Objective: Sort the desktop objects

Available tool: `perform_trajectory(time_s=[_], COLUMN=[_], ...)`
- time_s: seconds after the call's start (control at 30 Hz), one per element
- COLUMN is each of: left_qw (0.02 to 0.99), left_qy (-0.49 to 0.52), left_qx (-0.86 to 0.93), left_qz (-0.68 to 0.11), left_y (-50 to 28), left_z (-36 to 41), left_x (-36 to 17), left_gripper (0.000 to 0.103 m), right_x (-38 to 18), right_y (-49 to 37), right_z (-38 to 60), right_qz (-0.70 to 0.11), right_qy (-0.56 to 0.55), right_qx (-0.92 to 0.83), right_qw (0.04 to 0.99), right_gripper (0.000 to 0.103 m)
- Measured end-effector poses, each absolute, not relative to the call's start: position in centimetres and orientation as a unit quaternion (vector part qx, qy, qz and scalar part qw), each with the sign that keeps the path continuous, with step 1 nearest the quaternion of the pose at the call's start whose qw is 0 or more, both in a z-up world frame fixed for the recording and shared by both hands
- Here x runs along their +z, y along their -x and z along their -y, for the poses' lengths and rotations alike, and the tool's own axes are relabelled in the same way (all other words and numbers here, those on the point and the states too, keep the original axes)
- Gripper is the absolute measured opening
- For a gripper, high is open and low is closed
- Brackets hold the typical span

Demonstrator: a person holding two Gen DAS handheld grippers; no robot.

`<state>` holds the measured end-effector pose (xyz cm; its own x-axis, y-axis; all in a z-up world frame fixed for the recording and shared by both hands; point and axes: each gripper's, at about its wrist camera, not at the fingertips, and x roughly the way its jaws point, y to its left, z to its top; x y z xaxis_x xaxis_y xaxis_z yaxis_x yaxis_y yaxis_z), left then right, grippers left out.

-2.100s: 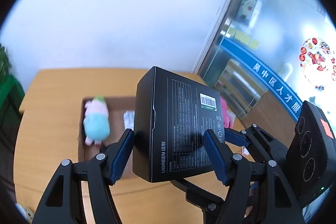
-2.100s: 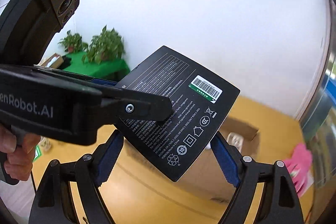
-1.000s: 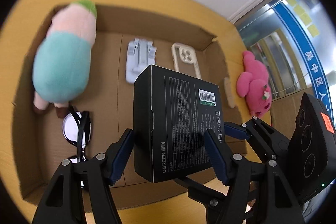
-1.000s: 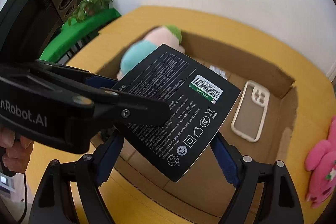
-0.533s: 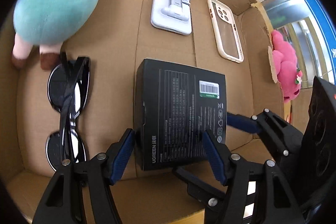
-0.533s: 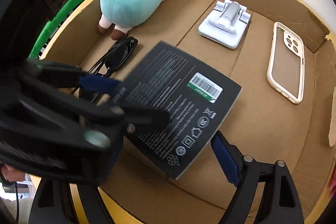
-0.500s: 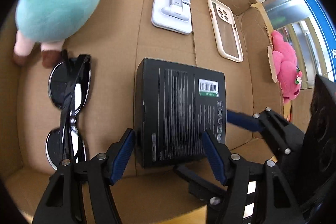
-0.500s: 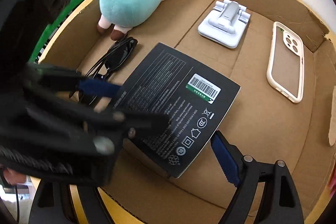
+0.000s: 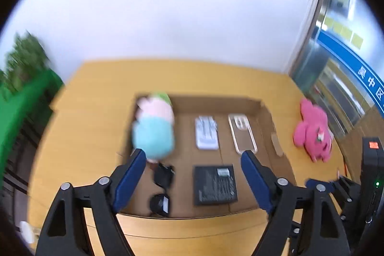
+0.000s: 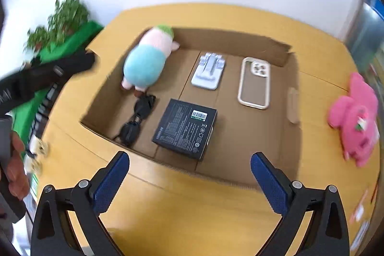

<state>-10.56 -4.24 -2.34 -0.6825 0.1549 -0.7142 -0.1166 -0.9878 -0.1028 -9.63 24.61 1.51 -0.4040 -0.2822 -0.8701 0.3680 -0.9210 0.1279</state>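
Observation:
A shallow cardboard box (image 10: 230,40) (image 9: 216,101) lies on the wooden table. In it lie a black product box (image 10: 186,127) (image 9: 214,184), dark glasses (image 10: 136,119) (image 9: 162,186), a teal and pink plush (image 10: 148,59) (image 9: 154,131), a white phone stand (image 10: 208,72) (image 9: 206,132) and a clear phone case (image 10: 254,82) (image 9: 242,132). A pink plush (image 10: 355,116) (image 9: 313,130) lies on the table to the right of the box. My left gripper (image 9: 193,161) and right gripper (image 10: 189,166) are both open and empty, held above the box's near edge.
The wooden table (image 10: 192,215) extends in front of the cardboard box. A green cloth with plants (image 10: 60,28) stands at the left beyond the table. A glass wall (image 9: 336,78) is at the right. Small items (image 10: 36,150) lie at the table's left edge.
Both grippers have let go of the black product box, which now lies in the cardboard box. Both have opened and pulled up and back from it.

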Motion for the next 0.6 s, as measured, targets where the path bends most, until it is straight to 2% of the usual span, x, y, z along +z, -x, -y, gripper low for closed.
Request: perform_trajectory(time_s=[0.13, 0.27, 0.47, 0.6], left_qw=[0.029, 0.013, -0.001, 0.02], left_qy=[0.351, 0.317, 0.284, 0.297], left_qx=[0.936, 0.948, 0.958, 0.955], left_qz=[-0.016, -0.023, -0.032, -0.005], left_y=[6.8, 3.2, -1.4, -2.7], left_z=[4.6, 4.8, 5.0, 5.4], left_x=[2.0, 5.0, 7.5, 7.9], left_gripper=[0.085, 0.085, 0.085, 0.085], right_x=[5.4, 8.5, 10.9, 12.2], right_y=[6.6, 3.4, 0.1, -1.7], right_z=[-24.9, -24.7, -24.4, -24.4], right_qz=[-0.046, -0.059, -0.058, -0.051], right_qy=[-0.49, -0.461, -0.444, -0.435], right_qx=[-0.852, -0.869, -0.879, -0.885], right_qw=[0.179, 0.17, 0.163, 0.159], right_gripper=[0.103, 0.103, 0.103, 0.103])
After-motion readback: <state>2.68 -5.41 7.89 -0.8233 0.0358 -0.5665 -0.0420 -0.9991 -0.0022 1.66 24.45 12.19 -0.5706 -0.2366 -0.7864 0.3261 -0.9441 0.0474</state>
